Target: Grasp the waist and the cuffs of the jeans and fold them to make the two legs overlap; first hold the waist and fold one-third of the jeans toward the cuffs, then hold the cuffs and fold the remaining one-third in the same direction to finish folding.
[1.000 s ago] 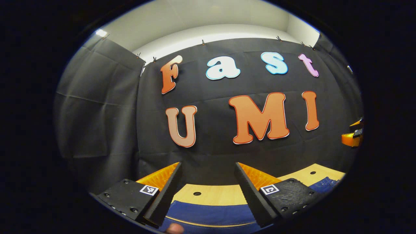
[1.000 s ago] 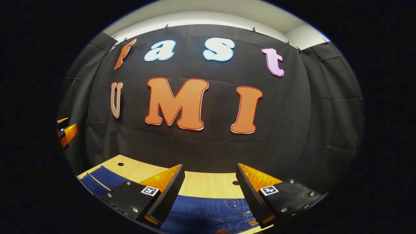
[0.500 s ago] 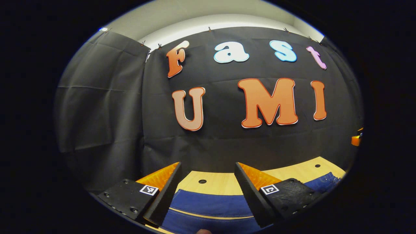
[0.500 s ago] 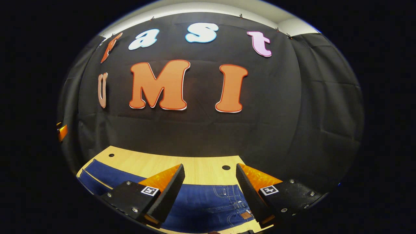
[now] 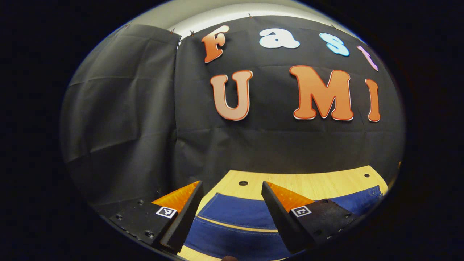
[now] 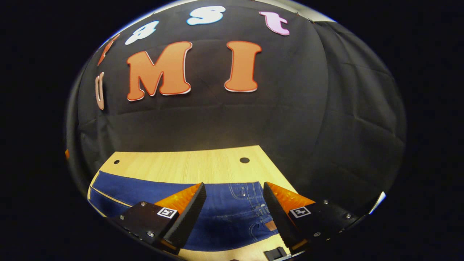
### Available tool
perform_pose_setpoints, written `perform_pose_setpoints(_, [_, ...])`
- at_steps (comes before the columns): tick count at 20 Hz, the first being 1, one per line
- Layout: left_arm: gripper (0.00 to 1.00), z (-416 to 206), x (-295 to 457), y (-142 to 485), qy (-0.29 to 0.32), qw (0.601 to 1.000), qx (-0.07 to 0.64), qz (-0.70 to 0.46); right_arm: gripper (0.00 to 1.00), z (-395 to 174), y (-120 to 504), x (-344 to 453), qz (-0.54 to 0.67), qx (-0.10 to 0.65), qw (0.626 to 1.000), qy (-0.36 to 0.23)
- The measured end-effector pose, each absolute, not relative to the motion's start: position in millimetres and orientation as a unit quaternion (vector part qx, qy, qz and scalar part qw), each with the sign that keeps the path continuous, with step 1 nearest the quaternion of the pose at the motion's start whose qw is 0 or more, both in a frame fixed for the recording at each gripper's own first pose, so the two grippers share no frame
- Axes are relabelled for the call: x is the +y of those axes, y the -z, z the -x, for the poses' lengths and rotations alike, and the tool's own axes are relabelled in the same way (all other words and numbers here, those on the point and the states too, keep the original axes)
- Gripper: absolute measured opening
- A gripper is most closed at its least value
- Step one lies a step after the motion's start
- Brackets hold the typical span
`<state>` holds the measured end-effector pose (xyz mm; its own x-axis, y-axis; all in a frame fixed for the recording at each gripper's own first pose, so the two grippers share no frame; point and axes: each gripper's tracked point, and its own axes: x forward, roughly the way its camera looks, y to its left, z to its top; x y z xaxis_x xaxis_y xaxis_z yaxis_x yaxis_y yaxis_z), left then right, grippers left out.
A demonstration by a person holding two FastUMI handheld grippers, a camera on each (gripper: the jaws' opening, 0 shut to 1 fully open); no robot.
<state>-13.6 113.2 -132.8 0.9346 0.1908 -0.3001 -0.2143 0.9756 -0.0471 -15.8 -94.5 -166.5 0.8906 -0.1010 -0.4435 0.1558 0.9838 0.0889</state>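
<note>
booth wall (image 5: 145, 119): black cloth, creased, standing behind the far edge of the table in both views.

table (image 6: 188, 165): pale wood top with small round holes (image 6: 244, 160) near its far edge; a bare strip runs between the jeans and the cloth wall.

jeans (image 6: 224, 214): dark blue denim, lying flat on the table and spread across it from left to right. in the right gripper view the waist end, with pocket stitching and a small tan patch (image 6: 269, 225), sits at the right; the legs run off to the left. in the left gripper view the two legs (image 5: 235, 217) lie side by side, a thin line of table showing between them, with the cuff end at the left.

left gripper (image 5: 232, 188): fingers spread apart, nothing between them, held above the leg end of the jeans and not touching the cloth.

right gripper (image 6: 235, 188): fingers likewise spread apart and empty, held above the waist end of the jeans, clear of the fabric.

small dark item (image 6: 275, 252): at the near table edge by the waist; too little shows to say what it is.
</note>
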Motion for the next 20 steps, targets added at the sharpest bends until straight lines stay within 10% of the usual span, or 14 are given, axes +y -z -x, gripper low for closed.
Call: perform_pose_setpoints(20, [0.98, 63.6, 171.3, 345.7, -0.154, 0.821, 0.423, 0.35, 0.98, 58.5, 335.9, -117.8, -0.366, 0.447, 0.803, 0.143])
